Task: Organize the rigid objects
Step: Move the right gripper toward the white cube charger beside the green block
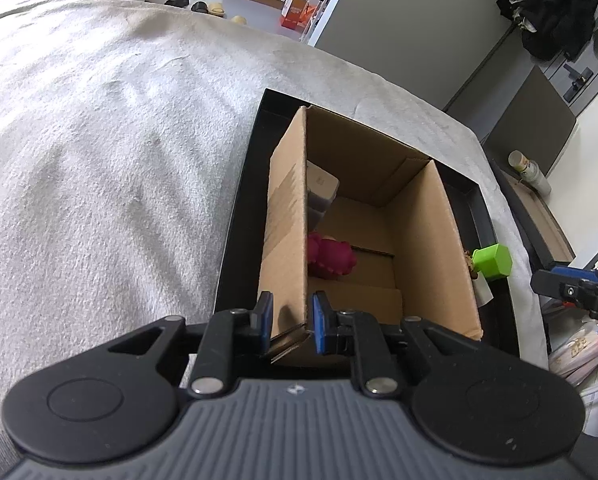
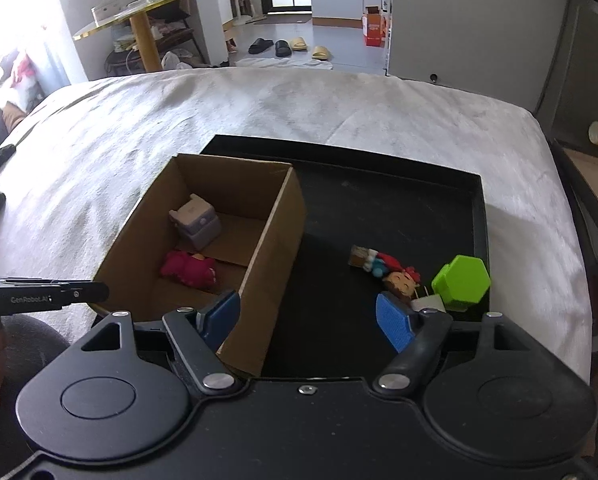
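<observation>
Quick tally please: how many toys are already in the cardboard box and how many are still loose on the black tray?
In the cardboard box: 2, the lilac toy and the magenta toy.
Loose on the black tray: 2, the figurine and the green hexagonal block.
Total: 4

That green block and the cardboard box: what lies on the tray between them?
A toy figure lying flat on the black tray, close beside the green block; toward the box, bare tray. The right wrist view shows it.
</observation>
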Available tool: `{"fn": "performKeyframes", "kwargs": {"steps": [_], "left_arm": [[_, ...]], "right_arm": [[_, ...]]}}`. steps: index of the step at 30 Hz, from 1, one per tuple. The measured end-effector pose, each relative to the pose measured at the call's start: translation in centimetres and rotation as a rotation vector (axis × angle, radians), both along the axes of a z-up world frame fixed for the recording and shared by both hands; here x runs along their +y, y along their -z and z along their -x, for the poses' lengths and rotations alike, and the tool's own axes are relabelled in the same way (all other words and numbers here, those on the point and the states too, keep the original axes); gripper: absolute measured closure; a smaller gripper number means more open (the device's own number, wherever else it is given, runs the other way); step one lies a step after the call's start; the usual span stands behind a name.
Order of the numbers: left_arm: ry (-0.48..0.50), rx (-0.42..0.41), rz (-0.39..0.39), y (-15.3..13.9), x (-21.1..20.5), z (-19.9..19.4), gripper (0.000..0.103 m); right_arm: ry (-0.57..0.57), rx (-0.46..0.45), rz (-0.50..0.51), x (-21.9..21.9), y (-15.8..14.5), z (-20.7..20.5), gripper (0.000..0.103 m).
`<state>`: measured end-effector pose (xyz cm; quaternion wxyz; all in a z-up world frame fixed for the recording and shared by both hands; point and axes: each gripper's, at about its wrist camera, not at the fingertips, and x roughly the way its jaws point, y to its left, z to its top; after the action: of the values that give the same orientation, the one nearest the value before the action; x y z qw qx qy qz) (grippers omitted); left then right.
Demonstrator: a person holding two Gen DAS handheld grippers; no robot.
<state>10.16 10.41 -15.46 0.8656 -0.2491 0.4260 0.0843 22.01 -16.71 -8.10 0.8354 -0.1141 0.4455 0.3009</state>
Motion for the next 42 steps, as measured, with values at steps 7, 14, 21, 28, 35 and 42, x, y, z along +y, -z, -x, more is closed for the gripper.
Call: {"fn": "performKeyframes", "kwargs": {"steps": [7, 14, 21, 28, 35, 42], "left_arm": [[-0.003, 0.006, -0.008, -0.1, -0.2, 0.0, 0.085], [-0.004, 0.014, -0.016, -0.1, -0.2, -0.2, 0.085], [-0.001, 0.01, -0.022, 0.1, -0.1, 0.0, 0.085], [-0.006, 0.009, -0.024, 0.1, 0.1, 0.0, 0.085], [-0.005, 0.009, -0.02, 0.2, 0.1, -0.1, 0.085], [-0.004, 0.01, -0.016, 0.4, 0.1, -0.2, 0.085]], "right_arm": [[0.037, 0.02, -0.01, -1.9, 1.3, -0.6, 0.028], [0.065, 0.049, -0.025, -3.1, 3.3, -1.3, 0.028], [0.073, 0.064, -0.034, -3.9, 4.9, -2.1, 0.028], [0.124, 0.091, -0.051, -5.2, 6.9, -4.1, 0.029], [0.188, 0.107, -0.045, -6.7, 8.7, -6.0, 0.03], [0.188, 0.1, 0.021, -6.7, 10.1, -7.1, 0.031]]}}
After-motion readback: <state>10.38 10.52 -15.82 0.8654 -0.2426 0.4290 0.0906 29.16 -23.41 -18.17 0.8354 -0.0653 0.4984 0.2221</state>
